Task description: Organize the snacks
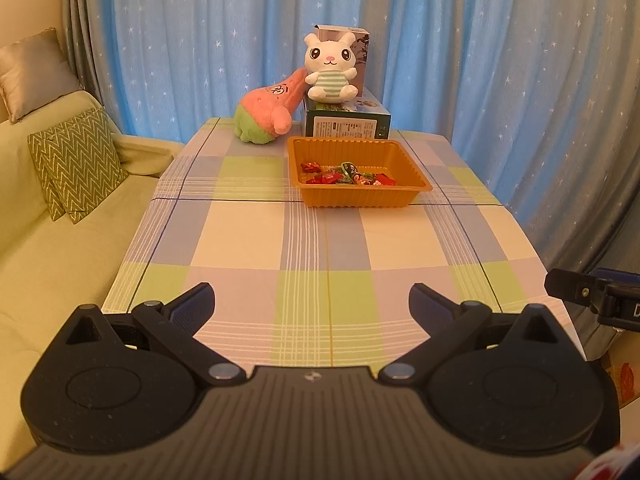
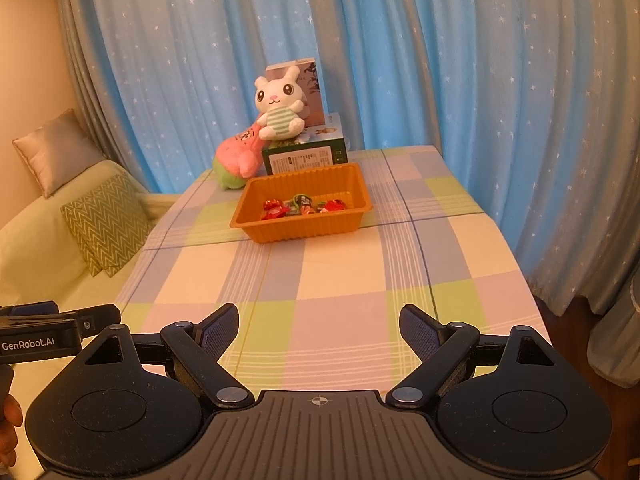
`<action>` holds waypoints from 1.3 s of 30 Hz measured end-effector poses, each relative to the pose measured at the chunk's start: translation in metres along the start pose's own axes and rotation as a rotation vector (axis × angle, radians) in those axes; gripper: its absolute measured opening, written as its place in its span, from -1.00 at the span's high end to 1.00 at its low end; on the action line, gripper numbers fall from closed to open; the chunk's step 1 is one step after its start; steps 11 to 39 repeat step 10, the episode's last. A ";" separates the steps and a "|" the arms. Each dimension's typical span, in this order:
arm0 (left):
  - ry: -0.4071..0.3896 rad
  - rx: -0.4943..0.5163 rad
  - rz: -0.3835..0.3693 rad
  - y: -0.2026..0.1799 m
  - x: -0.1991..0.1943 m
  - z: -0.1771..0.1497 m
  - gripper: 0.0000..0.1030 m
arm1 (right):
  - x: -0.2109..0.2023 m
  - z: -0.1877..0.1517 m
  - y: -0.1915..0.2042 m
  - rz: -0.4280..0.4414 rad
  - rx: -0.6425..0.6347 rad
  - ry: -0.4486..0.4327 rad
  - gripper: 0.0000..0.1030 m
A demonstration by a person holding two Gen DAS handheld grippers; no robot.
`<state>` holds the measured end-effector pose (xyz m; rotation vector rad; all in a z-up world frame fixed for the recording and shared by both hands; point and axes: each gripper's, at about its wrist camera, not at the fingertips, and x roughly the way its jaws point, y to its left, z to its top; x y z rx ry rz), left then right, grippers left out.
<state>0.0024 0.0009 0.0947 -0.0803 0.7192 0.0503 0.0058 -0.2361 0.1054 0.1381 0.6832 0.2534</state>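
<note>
An orange plastic tray (image 1: 356,196) (image 2: 304,226) stands on the far half of the checked table. Several wrapped snacks (image 1: 348,175) (image 2: 304,206), mostly red with some green, lie inside it. My left gripper (image 1: 311,300) hovers over the table's near edge, open, with nothing between its fingers. My right gripper (image 2: 319,322) is beside it, also open and holding nothing. Both are well short of the tray. In the left wrist view the right gripper's side shows at the far right; in the right wrist view the left gripper's body shows at the far left.
Behind the tray sit a green box (image 1: 347,120) (image 2: 305,156), a white bunny plush (image 1: 331,66) (image 2: 279,104) on it, and a pink star plush (image 1: 269,108) (image 2: 237,158). A sofa with cushions (image 1: 76,164) (image 2: 106,224) runs along the left; blue curtains (image 1: 500,60) hang behind.
</note>
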 end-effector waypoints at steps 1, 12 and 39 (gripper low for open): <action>0.000 0.000 0.001 0.000 0.000 0.000 -0.99 | 0.000 -0.001 0.000 0.000 0.001 0.000 -0.69; -0.011 -0.008 -0.004 0.001 0.001 -0.003 -0.99 | 0.000 -0.003 -0.001 -0.002 0.003 0.000 -0.69; -0.011 -0.008 -0.004 0.001 0.001 -0.003 -0.99 | 0.000 -0.003 -0.001 -0.002 0.003 0.000 -0.69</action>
